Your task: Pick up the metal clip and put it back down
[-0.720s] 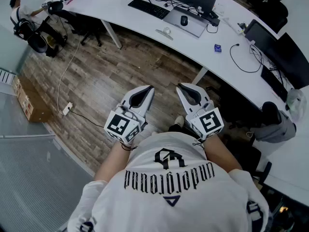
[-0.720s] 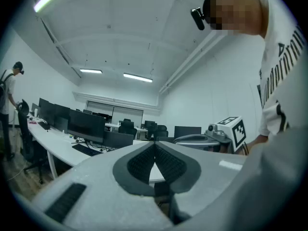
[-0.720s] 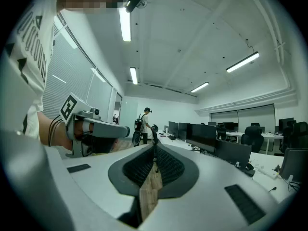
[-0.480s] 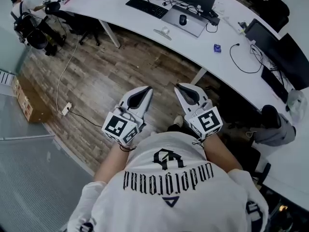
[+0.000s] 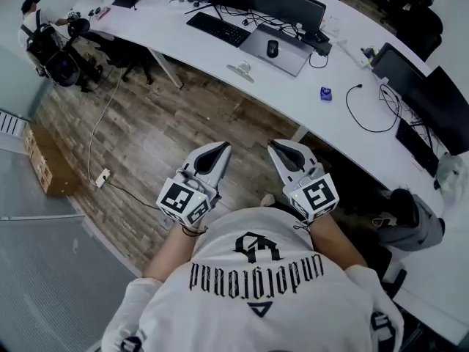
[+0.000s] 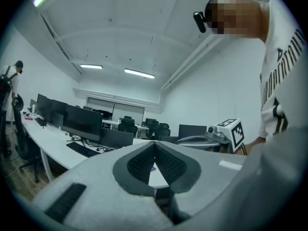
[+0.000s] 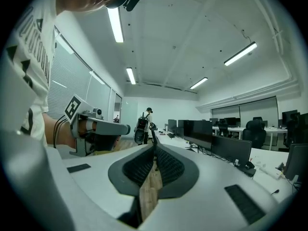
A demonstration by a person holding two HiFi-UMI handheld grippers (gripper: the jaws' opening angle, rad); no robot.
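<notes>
Held side by side over floor, short of desk: left gripper, right gripper, both closed, nothing between jaws.

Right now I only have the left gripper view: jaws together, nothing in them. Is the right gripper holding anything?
Observer: No. The right gripper view shows the right gripper with its jaws together and nothing between them.
Operator: What's under the grippers?
Observer: In the head view, the left gripper and the right one hang over wooden floor, short of the white desk.
Operator: See the clip?
Observer: Not for sure. A small silver thing sits near the desk's front edge, too small to identify.
</notes>
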